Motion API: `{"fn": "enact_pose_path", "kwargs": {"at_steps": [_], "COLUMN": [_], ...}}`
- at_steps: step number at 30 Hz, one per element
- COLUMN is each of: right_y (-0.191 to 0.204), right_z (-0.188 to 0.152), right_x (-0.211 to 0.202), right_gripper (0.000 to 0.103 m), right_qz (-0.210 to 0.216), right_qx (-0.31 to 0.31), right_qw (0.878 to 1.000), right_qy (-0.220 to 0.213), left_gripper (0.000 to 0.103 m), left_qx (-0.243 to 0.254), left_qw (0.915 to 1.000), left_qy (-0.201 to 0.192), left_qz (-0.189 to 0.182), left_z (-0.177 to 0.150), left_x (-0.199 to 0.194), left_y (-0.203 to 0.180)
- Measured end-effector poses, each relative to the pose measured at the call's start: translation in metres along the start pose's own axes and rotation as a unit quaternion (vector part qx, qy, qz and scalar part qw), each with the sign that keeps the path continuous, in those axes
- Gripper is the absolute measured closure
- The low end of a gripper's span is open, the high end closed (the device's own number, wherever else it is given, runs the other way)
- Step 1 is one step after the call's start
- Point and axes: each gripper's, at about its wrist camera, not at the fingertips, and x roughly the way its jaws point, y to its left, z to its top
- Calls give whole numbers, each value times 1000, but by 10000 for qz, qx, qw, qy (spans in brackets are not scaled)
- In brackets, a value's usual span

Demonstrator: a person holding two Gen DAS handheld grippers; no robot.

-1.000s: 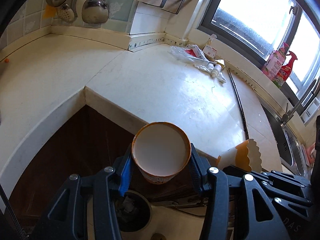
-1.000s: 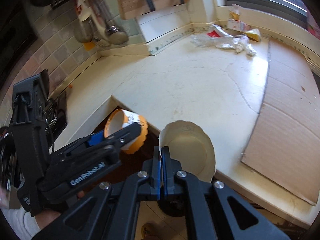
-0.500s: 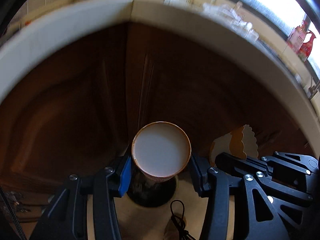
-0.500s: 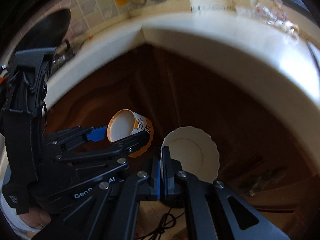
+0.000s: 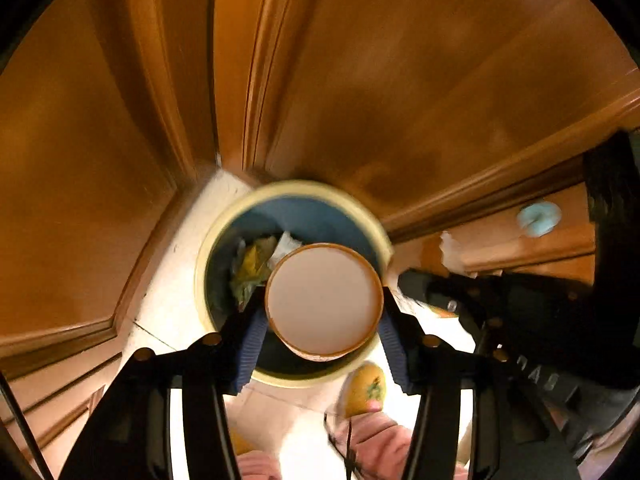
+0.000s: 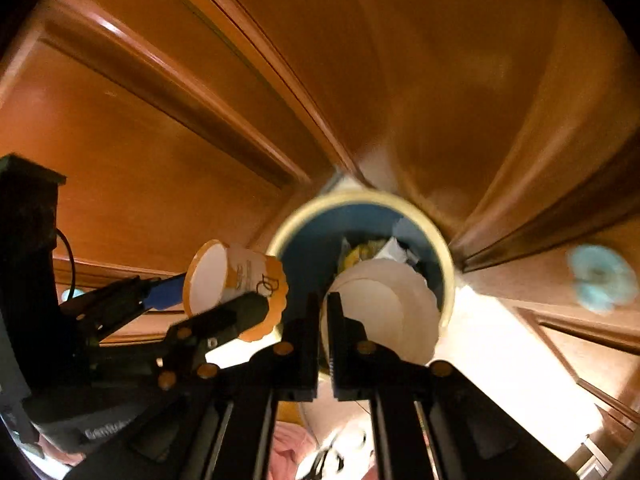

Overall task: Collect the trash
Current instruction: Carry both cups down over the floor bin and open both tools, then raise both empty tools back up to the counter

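Note:
An orange paper cup (image 5: 323, 300) with a white inside sits between the blue pads of my left gripper (image 5: 322, 304), directly over the trash bin (image 5: 208, 248). Those jaws are opening, and the pads still touch the cup's sides. The bin is round with a cream rim and a blue inside, and crumpled wrappers (image 5: 252, 268) lie in it. My right gripper (image 6: 325, 304) pinches the rim of a white scalloped paper bowl (image 6: 384, 304) above the bin (image 6: 448, 276). Its jaws are opening slightly with the bowl wall between them. In the right wrist view, the left gripper (image 6: 208, 300) holds the cup (image 6: 232, 280) tilted, just left of the bin.
Brown wooden cabinet doors (image 5: 360, 80) surround the bin on the far side and both flanks. The floor (image 5: 172, 300) is pale tile. A pale blue round fitting (image 5: 538, 218) sits on the right-hand door. A person's yellow-and-pink footwear (image 5: 364, 392) is just below the bin.
Both grippers have dropped from counter height to low in front of the cabinet, carrying the cup and bowl. The countertop has left view and the bin now fills the centre.

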Motion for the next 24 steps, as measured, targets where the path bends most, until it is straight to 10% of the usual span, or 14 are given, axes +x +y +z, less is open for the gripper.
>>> {"fn": "enact_pose_path", "kwargs": {"at_steps": [5,24], "right_y": [-17,6], "right_z": [5,-25], "right_x": [29,-35], "right_gripper": [59,58], "right_qz": [-14,-243], "right_qx": [243,419], "right_qw": [9997,9988], "right_qy": [50,89], "left_gripper": [31,28], "left_qx": [-16,-241], "left_qw": [9990,9983], "left_qy": [285,121], "left_qz": [353,525], "left_z": [-7,-27], "left_x": [32,-44], "left_y": [21,11]}}
